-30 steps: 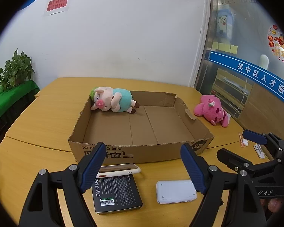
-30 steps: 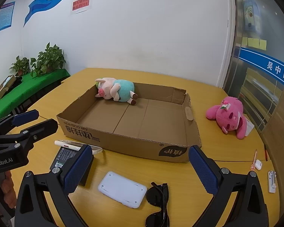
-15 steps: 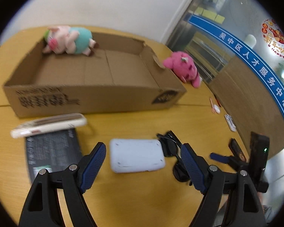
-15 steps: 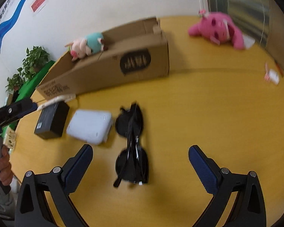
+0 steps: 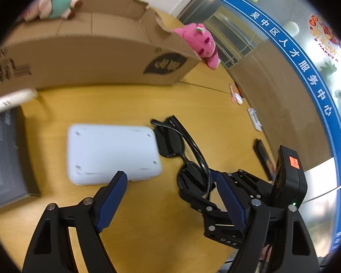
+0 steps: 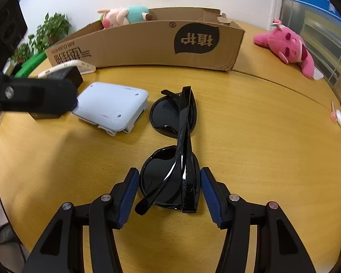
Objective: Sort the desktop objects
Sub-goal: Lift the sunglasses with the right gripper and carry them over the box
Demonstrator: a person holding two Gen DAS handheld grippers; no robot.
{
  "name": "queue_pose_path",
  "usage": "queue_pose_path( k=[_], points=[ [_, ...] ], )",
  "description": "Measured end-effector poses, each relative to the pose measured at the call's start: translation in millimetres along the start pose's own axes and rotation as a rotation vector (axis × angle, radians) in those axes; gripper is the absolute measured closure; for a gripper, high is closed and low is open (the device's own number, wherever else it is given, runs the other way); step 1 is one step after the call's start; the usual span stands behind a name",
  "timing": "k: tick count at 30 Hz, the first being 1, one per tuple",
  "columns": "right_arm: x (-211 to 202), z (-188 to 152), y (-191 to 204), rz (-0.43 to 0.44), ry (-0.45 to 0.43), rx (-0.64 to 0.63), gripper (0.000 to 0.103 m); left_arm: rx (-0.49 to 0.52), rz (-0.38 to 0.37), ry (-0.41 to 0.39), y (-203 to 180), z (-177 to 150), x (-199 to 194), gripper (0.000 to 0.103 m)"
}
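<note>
Folded black sunglasses (image 6: 175, 141) lie on the wooden table. My right gripper (image 6: 169, 188) is low over them with a finger on each side of the near lens, narrowly apart and not clamped. A white flat device (image 6: 111, 107) lies to their left. My left gripper (image 5: 170, 195) is open just above the table, its left finger over the white device's (image 5: 111, 152) near edge; the sunglasses (image 5: 181, 152) and right gripper (image 5: 218, 204) are by its right finger. A cardboard box (image 6: 147, 45) behind holds a pig plush (image 6: 122, 16).
A pink plush (image 6: 286, 47) lies on the table right of the box. A black box (image 5: 4, 159) and a white phone (image 6: 68, 67) sit left of the white device. Small items (image 5: 252, 113) lie near the right table edge. Plants (image 6: 45, 36) stand far left.
Both grippers have dropped low toward the table. The right gripper has narrowed around the near lens of the sunglasses. The left gripper has come down over the white device's near edge.
</note>
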State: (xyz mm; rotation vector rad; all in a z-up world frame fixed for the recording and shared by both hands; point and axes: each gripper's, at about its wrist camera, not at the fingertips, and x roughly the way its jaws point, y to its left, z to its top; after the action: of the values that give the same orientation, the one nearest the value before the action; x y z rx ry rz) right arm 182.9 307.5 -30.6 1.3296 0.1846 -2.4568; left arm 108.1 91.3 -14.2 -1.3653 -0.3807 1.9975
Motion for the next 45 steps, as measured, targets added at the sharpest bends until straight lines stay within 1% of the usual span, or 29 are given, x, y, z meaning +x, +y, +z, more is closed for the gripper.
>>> queue_pose_path(
  k=[3, 4, 8, 10, 12, 14, 15, 16, 17, 18, 19, 21, 24, 27, 30, 33, 34, 36, 37, 39, 40, 42, 43, 45],
  points=[
    [-4, -6, -2, 0.034, -0.019, 0.052, 0.044, -0.010, -0.042, 0.044, -3, -1, 14, 0.022],
    [-8, -10, -6, 0.058, -0.026, 0.083, 0.044, -0.011, -0.062, 0.060, -5, -1, 19, 0.022],
    [-11, -21, -11, 0.104, -0.037, 0.154, 0.044, -0.010, -0.146, 0.124, -17, -3, 43, 0.022],
    [-15, -26, -15, 0.149, -0.041, 0.200, 0.044, -0.014, -0.173, 0.168, -24, -5, 60, 0.024],
    [-18, -31, -19, 0.189, -0.048, 0.219, 0.044, -0.017, -0.176, 0.200, -28, -7, 73, 0.024],
    [-21, -37, -16, 0.229, -0.061, 0.223, 0.044, -0.016, -0.203, 0.218, -34, -9, 81, 0.027],
    [-22, -39, -16, 0.231, -0.065, 0.225, 0.044, -0.015, -0.214, 0.228, -37, -10, 84, 0.030],
    [-24, -41, -15, 0.230, -0.069, 0.225, 0.044, -0.002, -0.199, 0.226, -41, -11, 85, 0.036],
    [-25, -42, -15, 0.221, -0.073, 0.225, 0.044, 0.013, -0.178, 0.226, -44, -12, 85, 0.046],
    [-27, -43, -16, 0.219, -0.080, 0.230, 0.044, 0.026, -0.158, 0.224, -45, -12, 86, 0.051],
    [-29, -42, -16, 0.217, -0.087, 0.232, 0.044, 0.025, -0.143, 0.222, -44, -12, 84, 0.060],
    [-35, -40, -13, 0.198, -0.113, 0.215, 0.044, 0.003, -0.165, 0.218, -41, -10, 82, 0.061],
    [-44, -29, -6, 0.170, -0.146, 0.179, 0.044, 0.044, -0.156, 0.175, -47, -4, 68, 0.062],
    [-58, -14, 2, 0.149, -0.200, 0.146, 0.044, 0.089, -0.159, 0.122, -55, 11, 46, 0.062],
    [-74, 10, 11, 0.126, -0.270, 0.109, 0.044, 0.142, -0.161, 0.064, -66, 33, 22, 0.062],
    [-90, 44, 18, 0.109, -0.348, 0.069, 0.044, 0.220, -0.147, -0.001, -78, 64, -7, 0.062],
    [-96, 60, 21, 0.103, -0.383, 0.052, 0.044, 0.244, -0.143, -0.021, -82, 76, -17, 0.062],
    [-105, 82, 24, 0.099, -0.428, 0.037, 0.044, 0.286, -0.139, -0.060, -87, 104, -39, 0.062],
    [-111, 100, 27, 0.097, -0.459, 0.024, 0.044, 0.300, -0.141, -0.070, -88, 118, -45, 0.062],
    [-118, 124, 28, 0.111, -0.501, 0.018, 0.044, 0.330, -0.152, -0.082, -92, 142, -61, 0.063],
    [-123, 143, 30, 0.122, -0.531, 0.006, 0.044, 0.358, -0.155, -0.091, -98, 159, -71, 0.064],
    [-128, 167, 31, 0.130, -0.564, -0.010, 0.044, 0.382, -0.149, -0.107, -102, 183, -85, 0.065],
    [-130, 181, 32, 0.137, -0.576, -0.019, 0.044, 0.394, -0.132, -0.120, -105, 199, -93, 0.065],
    [-130, 211, 31, 0.151, -0.596, -0.024, 0.044, 0.402, -0.116, -0.146, -103, 218, -105, 0.065]
  ],
)
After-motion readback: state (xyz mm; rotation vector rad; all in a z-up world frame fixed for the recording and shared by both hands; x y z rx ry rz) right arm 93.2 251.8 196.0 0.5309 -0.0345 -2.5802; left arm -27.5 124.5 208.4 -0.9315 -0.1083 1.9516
